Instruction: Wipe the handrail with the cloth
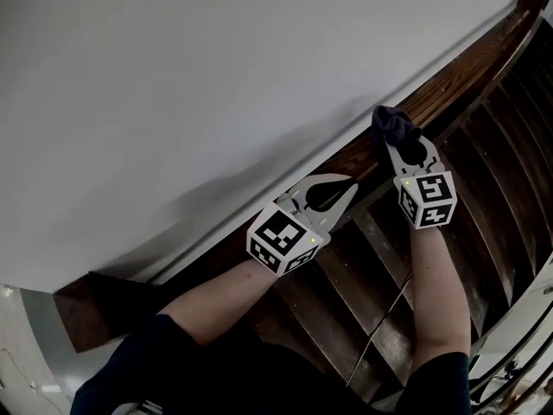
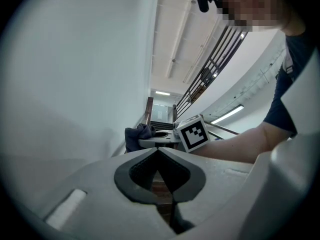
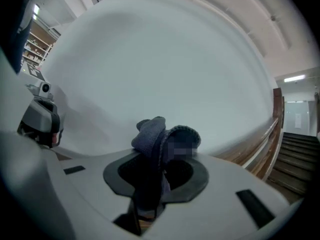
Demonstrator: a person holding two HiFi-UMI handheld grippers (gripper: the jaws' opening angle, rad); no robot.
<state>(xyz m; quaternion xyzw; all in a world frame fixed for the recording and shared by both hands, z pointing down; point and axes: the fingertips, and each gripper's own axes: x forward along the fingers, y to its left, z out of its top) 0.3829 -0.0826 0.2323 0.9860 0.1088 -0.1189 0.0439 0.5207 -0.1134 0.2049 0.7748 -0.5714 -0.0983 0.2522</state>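
A dark wooden handrail (image 1: 449,80) runs along the white wall from lower left to upper right. My right gripper (image 1: 386,141) is shut on a dark blue cloth (image 1: 396,126), which is bunched at its tips and rests on the rail. The cloth (image 3: 162,139) fills the jaws in the right gripper view. My left gripper (image 1: 347,184) is shut and empty, its tips against the rail lower down. Seen from the left gripper (image 2: 159,151), the cloth (image 2: 136,135) and the right gripper's cube lie just ahead.
The white wall (image 1: 199,85) rises directly behind the rail. Dark wooden stairs (image 1: 484,180) descend on the right under my arms. A metal railing (image 2: 210,69) lines the far side of the stairwell.
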